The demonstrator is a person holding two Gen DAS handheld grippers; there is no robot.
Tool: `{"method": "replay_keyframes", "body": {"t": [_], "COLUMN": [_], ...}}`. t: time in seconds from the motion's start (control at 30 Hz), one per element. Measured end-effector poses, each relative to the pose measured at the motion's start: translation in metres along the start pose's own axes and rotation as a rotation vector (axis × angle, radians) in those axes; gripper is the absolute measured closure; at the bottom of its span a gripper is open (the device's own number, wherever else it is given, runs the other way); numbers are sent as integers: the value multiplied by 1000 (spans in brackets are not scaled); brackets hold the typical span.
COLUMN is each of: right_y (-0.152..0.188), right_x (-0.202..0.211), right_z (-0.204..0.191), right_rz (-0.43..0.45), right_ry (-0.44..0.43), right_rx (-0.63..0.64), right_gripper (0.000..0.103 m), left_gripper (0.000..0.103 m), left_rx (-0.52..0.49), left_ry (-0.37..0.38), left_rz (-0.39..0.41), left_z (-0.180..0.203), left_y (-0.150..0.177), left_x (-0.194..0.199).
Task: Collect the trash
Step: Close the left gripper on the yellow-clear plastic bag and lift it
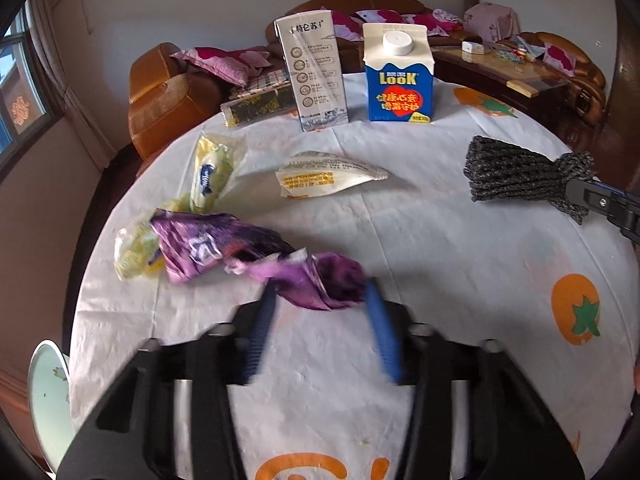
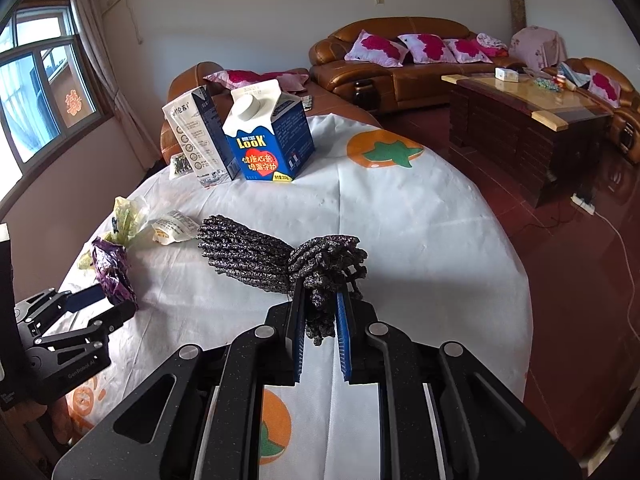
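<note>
A crumpled purple wrapper [image 1: 208, 244] lies on the round table's white, orange-fruit-print cloth [image 1: 460, 260]. My left gripper [image 1: 322, 284] has its blue fingers [image 1: 260, 332] pressed against the wrapper's near end, one on each side. In the right wrist view this left gripper [image 2: 120, 300] shows at the left with the purple wrapper [image 2: 110, 262] between its tips. My right gripper [image 2: 320, 292] is shut on the knotted end of a dark grey corded cloth [image 2: 248, 252]. That cloth [image 1: 516, 176] rests on the table at the right.
A yellow wrapper [image 1: 210, 172], a white-and-orange pouch [image 1: 320, 178] and a dark snack packet [image 1: 256, 108] lie beyond. A tall white carton [image 1: 316, 76] and a blue LOOK carton [image 1: 398, 80] stand at the far edge. Brown sofas [image 2: 392, 64] and a coffee table [image 2: 520, 120] stand behind.
</note>
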State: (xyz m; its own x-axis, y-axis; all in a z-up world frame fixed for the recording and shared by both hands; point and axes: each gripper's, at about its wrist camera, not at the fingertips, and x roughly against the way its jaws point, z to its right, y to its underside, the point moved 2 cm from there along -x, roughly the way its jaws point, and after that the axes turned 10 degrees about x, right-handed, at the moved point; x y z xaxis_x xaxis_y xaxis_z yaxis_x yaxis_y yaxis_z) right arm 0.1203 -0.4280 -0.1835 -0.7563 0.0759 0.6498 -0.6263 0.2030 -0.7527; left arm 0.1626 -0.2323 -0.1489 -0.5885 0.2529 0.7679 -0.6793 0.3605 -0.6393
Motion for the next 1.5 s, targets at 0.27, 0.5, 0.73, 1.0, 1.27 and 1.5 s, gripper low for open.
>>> {"method": "replay_keyframes", "body": {"t": [0.27,0.5,0.73,1.0,1.27,1.5], "right_y": [1,0,-1,0,1,1], "right_x": [0,3,3,1,1,1], "right_z": [1,-6,-3,-2,-2,-3], "right_rz": [10,16,17,12,9,4], "right_ry": [-9,-17,-6,-3,-3,-4], "right_rx": [2,16,11,15,13,14], "right_gripper": [88,88,88,88,88,88], "left_gripper": [103,103,96,58,49,50], "left_rx": [-36,-15,69,113,149,168], "left_ry": [28,21,-44,-94,-70,-43], "left_rz": [28,76,69,72,98,17], "left_z": [-8,-37,-65,-85,-89,-84], "left_y": [12,16,7,-12,-52,-47], "left_x": [26,60,46,20,5,-30]}}
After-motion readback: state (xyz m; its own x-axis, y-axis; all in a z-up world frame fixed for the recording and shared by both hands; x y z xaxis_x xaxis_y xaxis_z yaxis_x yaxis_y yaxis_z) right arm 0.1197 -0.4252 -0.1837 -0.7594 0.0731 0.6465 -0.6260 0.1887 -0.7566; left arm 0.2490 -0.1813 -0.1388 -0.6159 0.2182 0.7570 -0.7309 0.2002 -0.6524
